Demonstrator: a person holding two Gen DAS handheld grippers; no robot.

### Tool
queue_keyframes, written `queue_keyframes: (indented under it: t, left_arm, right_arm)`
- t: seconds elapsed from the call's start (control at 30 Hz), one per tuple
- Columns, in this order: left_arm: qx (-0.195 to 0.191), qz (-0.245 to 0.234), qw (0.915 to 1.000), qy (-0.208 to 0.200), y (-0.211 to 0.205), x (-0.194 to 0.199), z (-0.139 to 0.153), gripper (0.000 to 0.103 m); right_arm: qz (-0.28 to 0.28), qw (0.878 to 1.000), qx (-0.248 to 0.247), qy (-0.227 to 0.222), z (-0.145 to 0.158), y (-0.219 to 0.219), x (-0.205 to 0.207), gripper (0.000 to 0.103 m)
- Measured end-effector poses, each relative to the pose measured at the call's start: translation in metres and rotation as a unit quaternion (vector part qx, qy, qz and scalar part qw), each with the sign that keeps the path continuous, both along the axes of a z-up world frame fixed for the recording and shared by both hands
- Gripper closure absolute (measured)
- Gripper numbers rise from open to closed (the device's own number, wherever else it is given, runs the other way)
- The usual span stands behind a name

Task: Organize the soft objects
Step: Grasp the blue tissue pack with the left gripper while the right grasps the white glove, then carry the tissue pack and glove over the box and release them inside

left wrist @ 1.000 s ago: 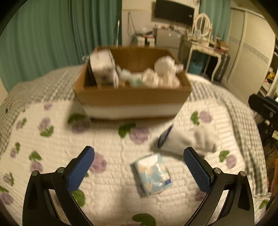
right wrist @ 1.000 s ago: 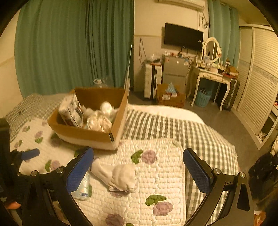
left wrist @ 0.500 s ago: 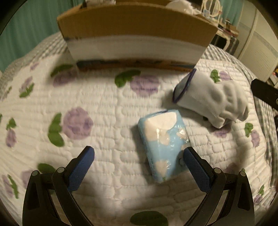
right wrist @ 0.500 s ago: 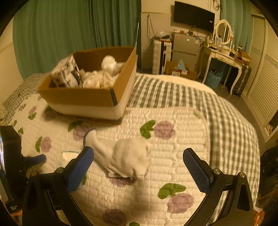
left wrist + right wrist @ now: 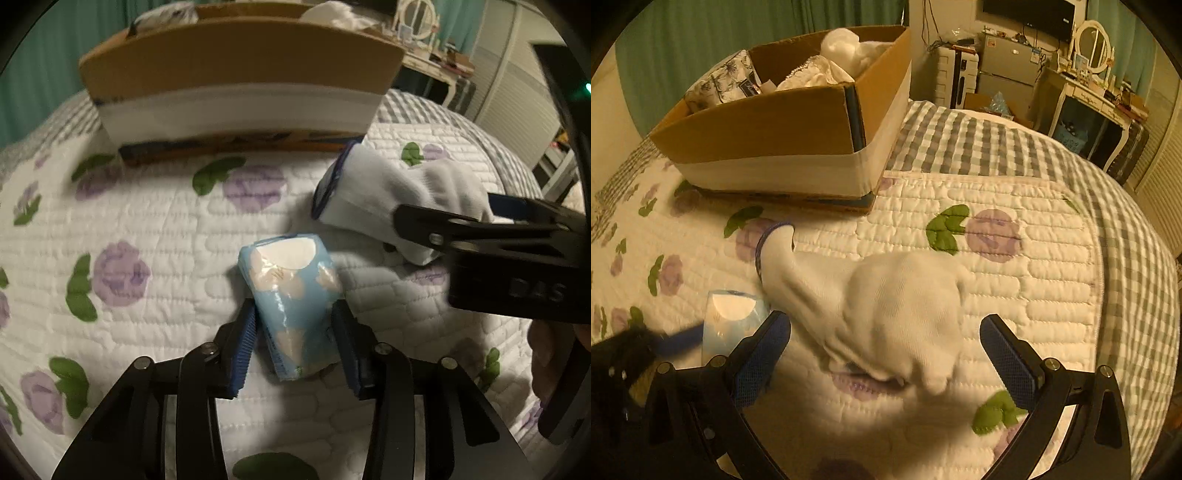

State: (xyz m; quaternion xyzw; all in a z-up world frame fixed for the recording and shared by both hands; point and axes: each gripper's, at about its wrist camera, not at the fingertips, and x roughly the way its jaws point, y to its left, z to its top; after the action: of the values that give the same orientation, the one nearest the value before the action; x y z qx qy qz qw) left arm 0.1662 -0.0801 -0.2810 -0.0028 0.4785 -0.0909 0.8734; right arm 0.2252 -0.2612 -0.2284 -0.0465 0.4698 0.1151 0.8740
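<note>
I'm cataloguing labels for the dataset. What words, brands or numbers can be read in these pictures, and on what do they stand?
"DAS": raised letters on the black body of the right gripper, seen from the left wrist view.
Script wording on the floral pack in the cardboard box: too blurred to read.
Tissue pack between the left gripper pads: cloud pattern only, no readable text.
White glove: no text.

On the bed (image 5: 1015, 192) a quilted mat (image 5: 155, 236) carries everything. The cardboard box (image 5: 236, 70) stands at its far side with soft things inside. Before the box lies the glove (image 5: 399, 192); the tissue pack (image 5: 291, 291) lies just beside it, nearer, between the left tongs' (image 5: 295, 347) pads.
</note>
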Motion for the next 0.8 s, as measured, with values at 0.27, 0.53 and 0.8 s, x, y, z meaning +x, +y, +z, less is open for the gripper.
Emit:
queue_keyframes:
  t: [0.27, 0.53, 0.8]
  left_arm:
    - [-0.004, -0.008, 0.9999, -0.01, 0.011, 0.002, 0.012, 0.086]
    - [-0.007, -0.002, 0.9997, -0.025, 0.017, -0.004, 0.034, 0.087]
    - [-0.01, 0.012, 0.9979, -0.063, 0.032, -0.024, 0.074, 0.087]
  right_arm:
    - [0.015, 1.0, -0.022, 0.004, 0.001, 0.01, 0.01, 0.049]
    - [0.006, 1.0, -0.021, -0.018, 0.023, 0.008, -0.009, 0.067]
    - [-0.02, 0.997, -0.006, -0.073, 0.073, 0.011, -0.039, 0.067]
